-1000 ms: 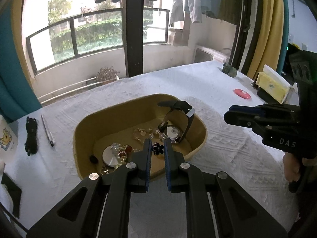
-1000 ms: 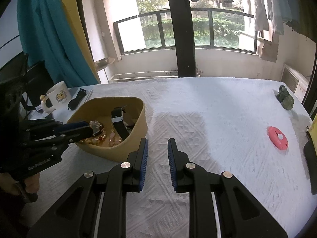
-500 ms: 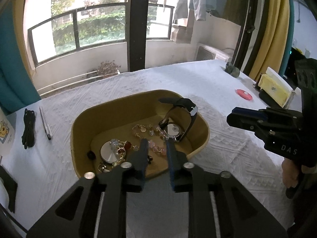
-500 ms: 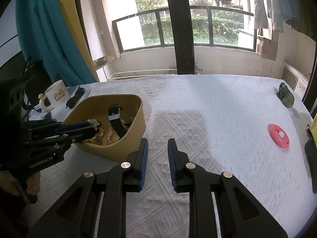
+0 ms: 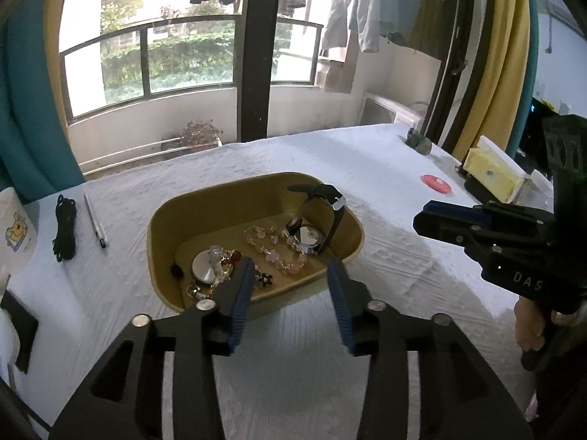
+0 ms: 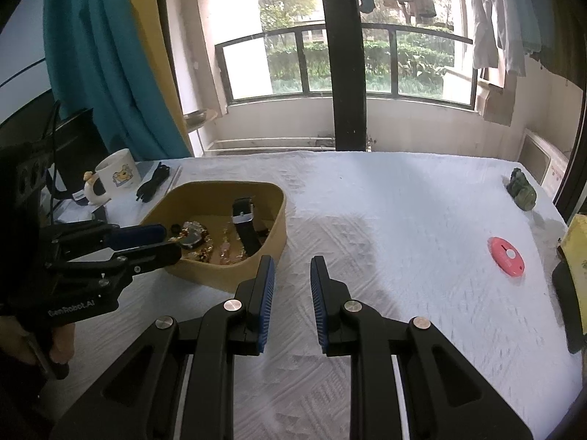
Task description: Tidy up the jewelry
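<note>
White letters "DAS" stand on the black body of the right gripper [image 5: 433, 222], seen at the right edge of the left wrist view; whatever follows them is hidden. In the right wrist view the black body of the left gripper [image 6: 161, 240], at the near left, bears "GenRobot.AI" in pale letters. The white mug [image 6: 119, 176] at the far left carries a cartoon bear picture; no words on it can be read.

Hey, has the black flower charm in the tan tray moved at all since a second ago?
Cannot tell. The flower charm lies in the tray by the silver disc, as before; the camera shifted.
</note>
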